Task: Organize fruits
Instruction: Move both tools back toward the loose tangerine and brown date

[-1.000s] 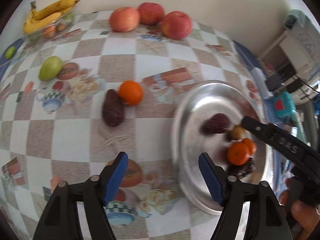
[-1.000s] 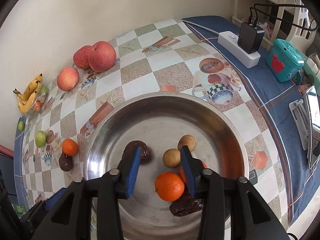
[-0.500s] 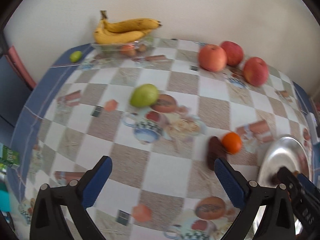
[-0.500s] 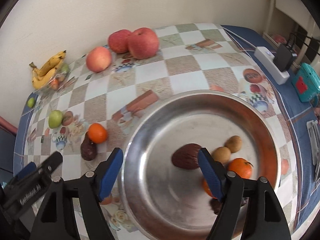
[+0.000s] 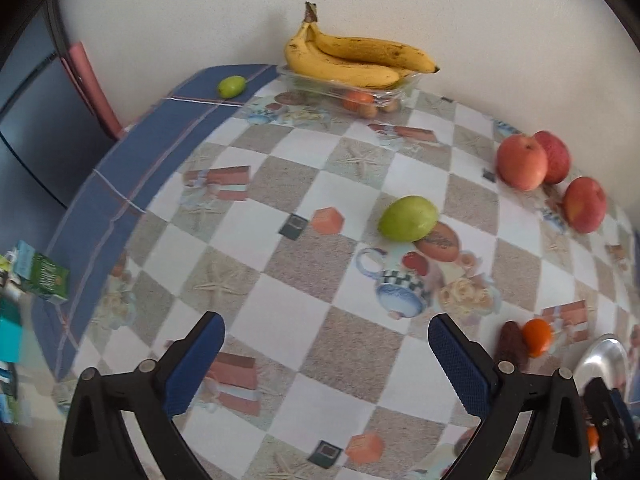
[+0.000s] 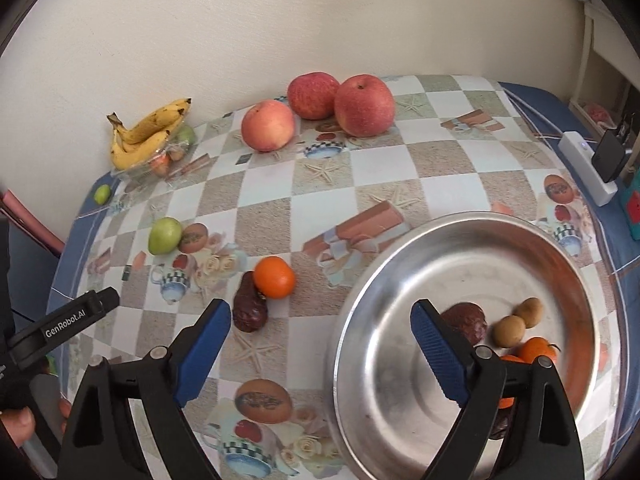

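Home dining spot: patterned tablecloth (image 6: 328,184) w/ fruit, by plain wall; power strip (image 6: 584,172) right of the cloth.

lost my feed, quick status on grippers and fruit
Left gripper open, empty. Right gripper opening, empty. Orange and dark fruit on the cloth, outside metal plate. Nothing in the way.

We are reading "GenRobot.AI" in white letters on the black arm of the left gripper (image 6: 66,322), which is showing at the left edge of the right wrist view. We are also seeing print on a green carton (image 5: 46,278) beside the table in the left wrist view, but it is coming out too blurred to read.
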A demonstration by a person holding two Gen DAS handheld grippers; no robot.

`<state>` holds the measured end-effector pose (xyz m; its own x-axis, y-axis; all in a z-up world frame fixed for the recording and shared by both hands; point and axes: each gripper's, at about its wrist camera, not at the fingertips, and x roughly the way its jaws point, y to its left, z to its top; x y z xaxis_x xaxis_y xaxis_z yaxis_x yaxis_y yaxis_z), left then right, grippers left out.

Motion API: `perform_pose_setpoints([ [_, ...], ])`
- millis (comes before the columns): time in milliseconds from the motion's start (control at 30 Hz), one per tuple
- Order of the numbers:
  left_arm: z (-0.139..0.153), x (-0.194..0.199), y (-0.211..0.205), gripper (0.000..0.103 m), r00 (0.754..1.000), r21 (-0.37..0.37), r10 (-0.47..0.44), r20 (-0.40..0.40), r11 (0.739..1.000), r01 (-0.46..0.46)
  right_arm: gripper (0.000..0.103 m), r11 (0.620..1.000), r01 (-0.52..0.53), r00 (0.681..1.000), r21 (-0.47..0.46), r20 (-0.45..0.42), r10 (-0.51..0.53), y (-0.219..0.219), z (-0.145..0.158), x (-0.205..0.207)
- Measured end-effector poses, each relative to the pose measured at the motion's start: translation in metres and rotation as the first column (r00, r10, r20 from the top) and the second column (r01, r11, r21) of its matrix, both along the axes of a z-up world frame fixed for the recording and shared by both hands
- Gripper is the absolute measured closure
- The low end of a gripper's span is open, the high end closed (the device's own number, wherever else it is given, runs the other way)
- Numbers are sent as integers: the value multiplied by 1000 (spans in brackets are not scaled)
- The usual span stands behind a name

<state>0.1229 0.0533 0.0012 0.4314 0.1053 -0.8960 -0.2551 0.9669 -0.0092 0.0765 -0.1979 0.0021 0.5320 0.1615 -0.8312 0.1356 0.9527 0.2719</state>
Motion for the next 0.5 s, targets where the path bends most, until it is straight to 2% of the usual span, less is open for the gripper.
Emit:
perform_pose_setpoints([
  [67, 0, 1, -1, 0, 1000, -33, -9, 17, 999, 10, 11, 1000, -6, 1000, 24, 10, 6, 2, 2, 3],
  [167, 1, 4, -5, 0, 999, -7, -15, 31, 1000, 15, 11, 998, -16, 1000, 60, 26, 14, 4, 3, 7],
  [333, -3, 10, -4, 0, 999, 4, 2, 33, 1000, -2, 11, 999, -8, 1000, 51, 9, 7, 5, -2, 15],
  [400, -7, 15, -3, 0, 1000, -16, 12, 6, 1000, -12, 11, 999, -9, 1000, 43, -1, 9, 4, -4, 18],
  [500, -15, 22, 3, 0, 998, -92, 58, -18, 994, -59, 11, 1000, -20, 1000, 19, -12, 20, 4, -6, 25],
])
